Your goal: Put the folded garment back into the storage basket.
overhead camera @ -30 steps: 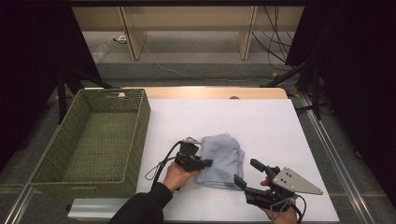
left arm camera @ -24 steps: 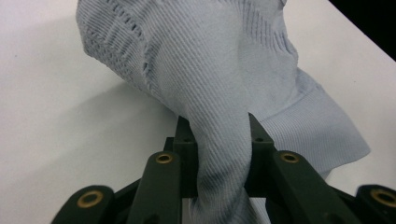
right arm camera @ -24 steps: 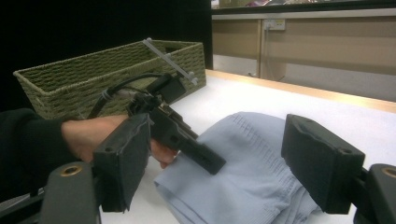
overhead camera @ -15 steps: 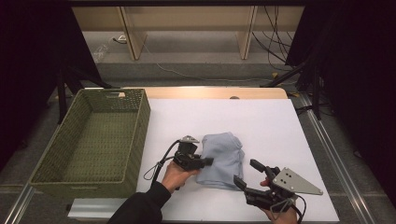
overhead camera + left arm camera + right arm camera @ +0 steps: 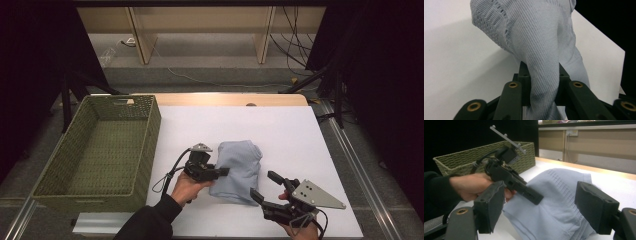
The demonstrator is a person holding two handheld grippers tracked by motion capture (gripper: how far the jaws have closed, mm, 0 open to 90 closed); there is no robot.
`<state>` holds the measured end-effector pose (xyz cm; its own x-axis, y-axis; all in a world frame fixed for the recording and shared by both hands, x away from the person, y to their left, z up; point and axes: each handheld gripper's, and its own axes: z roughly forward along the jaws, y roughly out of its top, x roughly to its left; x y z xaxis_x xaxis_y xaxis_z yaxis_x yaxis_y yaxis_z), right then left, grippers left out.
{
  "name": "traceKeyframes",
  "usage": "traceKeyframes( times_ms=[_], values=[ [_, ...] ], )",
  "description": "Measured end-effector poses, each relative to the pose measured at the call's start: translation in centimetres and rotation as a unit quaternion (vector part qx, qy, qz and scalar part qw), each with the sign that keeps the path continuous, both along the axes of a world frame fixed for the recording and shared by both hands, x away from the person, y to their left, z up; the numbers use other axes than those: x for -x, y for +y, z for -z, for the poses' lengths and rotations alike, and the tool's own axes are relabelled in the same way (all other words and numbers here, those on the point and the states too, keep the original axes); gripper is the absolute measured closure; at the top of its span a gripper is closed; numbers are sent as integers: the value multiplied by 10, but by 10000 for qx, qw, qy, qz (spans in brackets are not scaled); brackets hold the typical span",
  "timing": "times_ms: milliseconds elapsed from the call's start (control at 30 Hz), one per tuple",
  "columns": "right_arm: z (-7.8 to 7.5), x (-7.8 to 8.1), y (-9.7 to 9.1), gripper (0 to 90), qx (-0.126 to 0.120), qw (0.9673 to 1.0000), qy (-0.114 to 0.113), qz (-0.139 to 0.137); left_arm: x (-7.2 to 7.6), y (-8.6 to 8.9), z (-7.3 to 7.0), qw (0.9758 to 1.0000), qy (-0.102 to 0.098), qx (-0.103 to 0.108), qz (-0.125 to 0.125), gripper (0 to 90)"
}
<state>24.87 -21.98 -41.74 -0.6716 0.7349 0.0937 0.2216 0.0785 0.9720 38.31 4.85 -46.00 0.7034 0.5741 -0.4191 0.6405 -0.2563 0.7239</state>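
1. The green woven rectangular basket (image 5: pixel 97 147) sits at the table's nine o'clock side; it holds nothing.
2. The left gripper (image 5: pixel 220 172) lies just beside the basket's right wall, at the seven o'clock edge of the folded light-blue knitted garment (image 5: pixel 237 170). A second ago its jaws were a touch wider; they have since settled clamped on a fold of the fabric, which the left gripper view shows pinched between them (image 5: pixel 544 82). The hand has barely shifted meanwhile.
3. My reading: the grip is now made, so lifting the garment towards the basket looks like the step at hand.
4. The garment rests on the white table (image 5: pixel 280 125) near the front, about six o'clock of centre.
5. The right gripper (image 5: pixel 267 186) waits at the garment's five o'clock corner, jaws apart, nothing between them, not touching cloth.
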Motion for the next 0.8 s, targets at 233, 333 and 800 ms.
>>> traceKeyframes(
  times_ms=[233, 333, 800],
  values=[
    [0, 0, 0, 249, -2, 10000, 0, -1, 6, 3, -13, 9998, -165, 79, 15, 738],
    [0, 0, 0, 249, 1, 10000, -3, -8, 9, 5, -18, 9996, -267, 56, 26, 738],
    [0, 1, 0, 249, -30, 10000, 5, -11, 15, 31, -46, 9983, -451, 352, -133, 739]
  ],
)
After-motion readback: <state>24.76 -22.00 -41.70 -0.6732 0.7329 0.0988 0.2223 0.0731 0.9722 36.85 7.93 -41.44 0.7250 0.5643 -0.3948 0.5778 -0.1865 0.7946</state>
